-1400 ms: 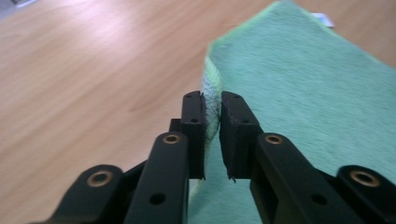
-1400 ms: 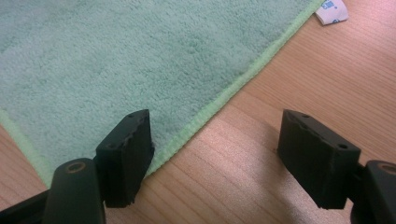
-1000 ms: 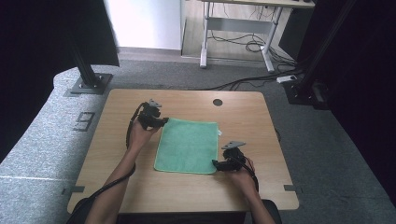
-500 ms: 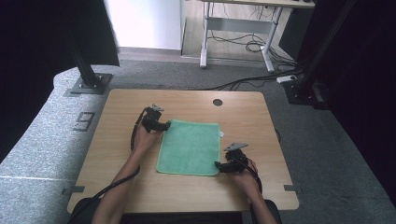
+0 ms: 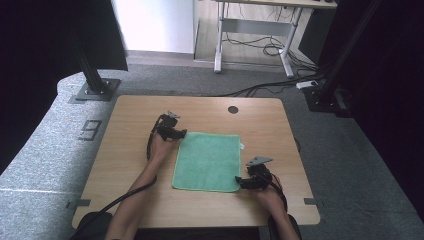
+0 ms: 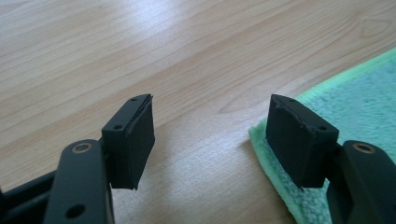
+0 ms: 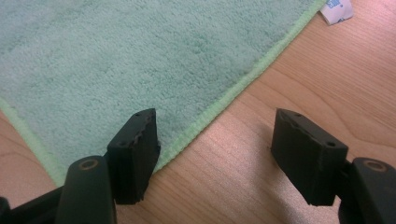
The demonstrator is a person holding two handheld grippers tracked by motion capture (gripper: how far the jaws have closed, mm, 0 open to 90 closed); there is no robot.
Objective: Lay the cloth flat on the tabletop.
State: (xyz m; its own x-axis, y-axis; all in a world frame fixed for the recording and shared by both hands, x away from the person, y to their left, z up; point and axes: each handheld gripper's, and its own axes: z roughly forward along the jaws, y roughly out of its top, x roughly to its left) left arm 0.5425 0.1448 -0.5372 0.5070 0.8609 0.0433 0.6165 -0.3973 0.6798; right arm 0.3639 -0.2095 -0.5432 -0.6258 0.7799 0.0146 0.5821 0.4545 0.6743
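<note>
Left gripper (image 5: 181,133): at the far left corner of the cloth; jaws apart and have just been opening, nothing pressed between them. In the left gripper view, one jaw stands over bare wood, the other over the cloth's corner (image 6: 280,154).
Task's thing: a green square terry cloth with a stitched hem (image 5: 209,161), lying flat and spread out on the middle of the light wooden worktop (image 5: 120,165), between the two hands.
Label: a small white tag (image 7: 337,10) sticks out at the cloth's right edge, near its far corner.
Right gripper (image 5: 239,181): at the near right corner of the cloth; jaws apart, closed on nothing. In the right gripper view, one jaw sits over the pile just inside the hem, the other over bare wood.
Handling, as a judgement: the cloth looks light, soft and limp, not fragile; it will sag and fold when lifted, and a flat corner may slide on the smooth wood instead of entering the jaws.
Where to take hold: at the hemmed corners, one jaw below the edge and one above, the two diagonal corners already lined up.
Containers: I see none on the worktop.
</note>
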